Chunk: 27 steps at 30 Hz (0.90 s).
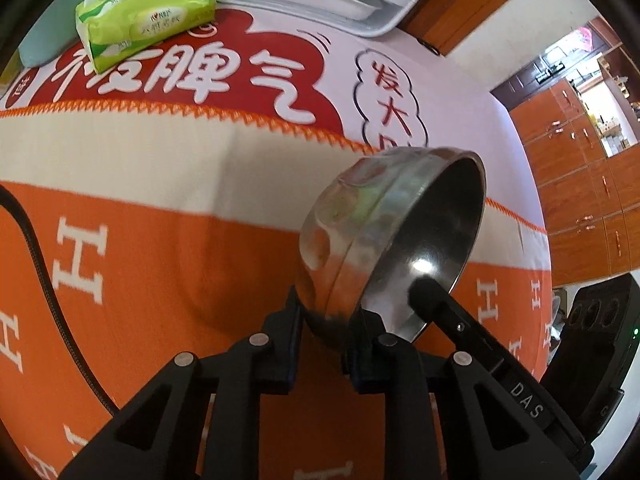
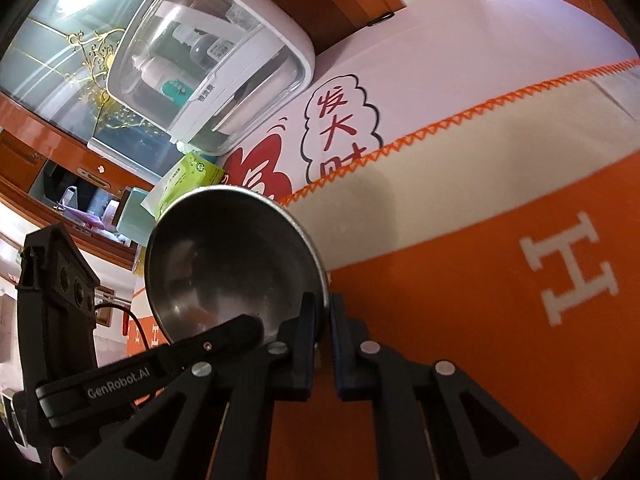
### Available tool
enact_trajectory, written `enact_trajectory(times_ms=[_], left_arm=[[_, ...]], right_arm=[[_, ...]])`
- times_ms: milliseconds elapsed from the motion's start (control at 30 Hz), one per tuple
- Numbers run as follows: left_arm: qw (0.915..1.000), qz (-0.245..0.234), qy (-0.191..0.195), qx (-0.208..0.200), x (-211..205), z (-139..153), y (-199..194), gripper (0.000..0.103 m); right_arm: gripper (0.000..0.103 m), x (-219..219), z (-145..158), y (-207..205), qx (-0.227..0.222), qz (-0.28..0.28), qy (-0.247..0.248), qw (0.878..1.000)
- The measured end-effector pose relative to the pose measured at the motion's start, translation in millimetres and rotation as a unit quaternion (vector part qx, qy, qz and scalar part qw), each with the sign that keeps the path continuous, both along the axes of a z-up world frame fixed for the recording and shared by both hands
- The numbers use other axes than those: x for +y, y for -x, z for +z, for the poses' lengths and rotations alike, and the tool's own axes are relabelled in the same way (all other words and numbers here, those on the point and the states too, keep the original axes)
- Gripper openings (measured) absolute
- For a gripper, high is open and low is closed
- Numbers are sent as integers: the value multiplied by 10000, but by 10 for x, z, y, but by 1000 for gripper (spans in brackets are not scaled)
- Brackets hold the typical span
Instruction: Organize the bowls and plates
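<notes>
A steel bowl (image 1: pixel 432 220) hangs tilted above the orange cloth, its dark inside turned to the right in the left wrist view. My left gripper (image 1: pixel 328 316) is shut on the bowl's lower wall, with one finger outside and one at the rim. A black finger (image 1: pixel 440 304) of the right gripper reaches into the bowl from the right. In the right wrist view the same bowl (image 2: pixel 224 248) shows its inside. There my right gripper (image 2: pixel 322 312) is shut on its rim. A finger (image 2: pixel 224 336) of the left gripper enters the bowl from the left.
An orange cloth with white H letters (image 1: pixel 160 260) covers the near table, and a pink cloth with red characters (image 1: pixel 248 76) lies beyond it. At the back are a green tissue pack (image 1: pixel 144 20) and a white box with a clear lid (image 2: pixel 212 60). Wooden cabinets (image 1: pixel 580 180) stand to the right.
</notes>
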State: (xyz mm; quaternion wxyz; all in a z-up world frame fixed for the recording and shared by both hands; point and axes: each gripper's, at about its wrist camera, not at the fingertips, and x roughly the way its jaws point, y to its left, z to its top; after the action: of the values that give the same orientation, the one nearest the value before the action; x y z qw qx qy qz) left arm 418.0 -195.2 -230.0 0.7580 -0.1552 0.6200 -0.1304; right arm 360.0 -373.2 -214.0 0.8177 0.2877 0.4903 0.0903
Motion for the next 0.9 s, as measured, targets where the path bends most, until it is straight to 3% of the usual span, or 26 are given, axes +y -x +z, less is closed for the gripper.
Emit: enact_trajectory(times_ms=[900], left_arm=[[9963, -819, 226, 90, -345, 546, 1196, 18]], right_arm=[[7, -275, 592, 1329, -52, 74, 138, 9999]])
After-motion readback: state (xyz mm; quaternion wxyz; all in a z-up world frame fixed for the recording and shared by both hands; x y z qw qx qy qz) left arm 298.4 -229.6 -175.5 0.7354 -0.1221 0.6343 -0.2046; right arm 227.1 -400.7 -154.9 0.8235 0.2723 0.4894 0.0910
